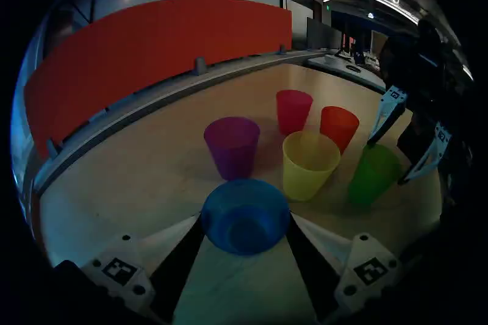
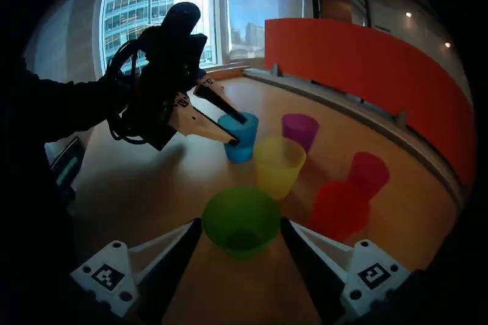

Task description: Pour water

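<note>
Your blue cup [image 1: 245,215], just in front of the yellow cup [image 1: 308,163], faces you mouth-on, so its base is hidden. The yellow cup covers the foot of the orange cup [image 1: 339,125] behind it. Right of the yellow cup, you cannot tell whether the green cup [image 1: 373,172] holds water, and the person [image 1: 421,69] beyond it is too dark to make out.

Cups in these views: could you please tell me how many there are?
6: blue cup in the left claw, green cup in the right claw; purple cup, yellow cup, pink cup and orange cup stand clustered on the table. None appears hidden.
</note>
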Demonstrator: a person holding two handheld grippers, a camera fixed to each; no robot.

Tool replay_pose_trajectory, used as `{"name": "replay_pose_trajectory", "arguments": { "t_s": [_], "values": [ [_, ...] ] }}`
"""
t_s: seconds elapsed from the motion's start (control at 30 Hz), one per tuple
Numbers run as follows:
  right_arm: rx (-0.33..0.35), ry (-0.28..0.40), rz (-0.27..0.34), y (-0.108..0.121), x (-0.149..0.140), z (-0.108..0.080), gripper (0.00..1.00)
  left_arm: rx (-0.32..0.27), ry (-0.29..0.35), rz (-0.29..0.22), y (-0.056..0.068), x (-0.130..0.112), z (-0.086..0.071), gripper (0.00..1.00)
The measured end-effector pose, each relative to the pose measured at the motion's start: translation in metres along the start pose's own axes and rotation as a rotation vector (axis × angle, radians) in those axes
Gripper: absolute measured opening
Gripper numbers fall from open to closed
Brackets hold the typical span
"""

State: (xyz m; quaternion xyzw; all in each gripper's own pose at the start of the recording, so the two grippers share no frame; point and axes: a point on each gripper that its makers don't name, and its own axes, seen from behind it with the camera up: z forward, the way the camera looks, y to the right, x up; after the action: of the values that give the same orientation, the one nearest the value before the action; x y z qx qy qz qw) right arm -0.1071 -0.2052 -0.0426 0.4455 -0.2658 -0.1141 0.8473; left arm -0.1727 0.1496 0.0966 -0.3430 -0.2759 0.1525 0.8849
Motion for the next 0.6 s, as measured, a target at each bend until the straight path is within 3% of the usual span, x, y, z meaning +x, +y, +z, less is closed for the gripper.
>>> {"name": "replay_pose_trajectory", "arguments": {
  "t_s": [0.37,0.6],
  "values": [
    [-0.014,-0.011,-0.024,0.001,-0.005,0.016,1.0,-0.003,-0.002,0.003,0.0,0.0,0.0,0.88],
    [-0.013,-0.014,-0.025,0.003,-0.008,0.019,0.91,-0.004,-0.001,0.002,0.0,0.0,0.0,0.88]
  ]
}}
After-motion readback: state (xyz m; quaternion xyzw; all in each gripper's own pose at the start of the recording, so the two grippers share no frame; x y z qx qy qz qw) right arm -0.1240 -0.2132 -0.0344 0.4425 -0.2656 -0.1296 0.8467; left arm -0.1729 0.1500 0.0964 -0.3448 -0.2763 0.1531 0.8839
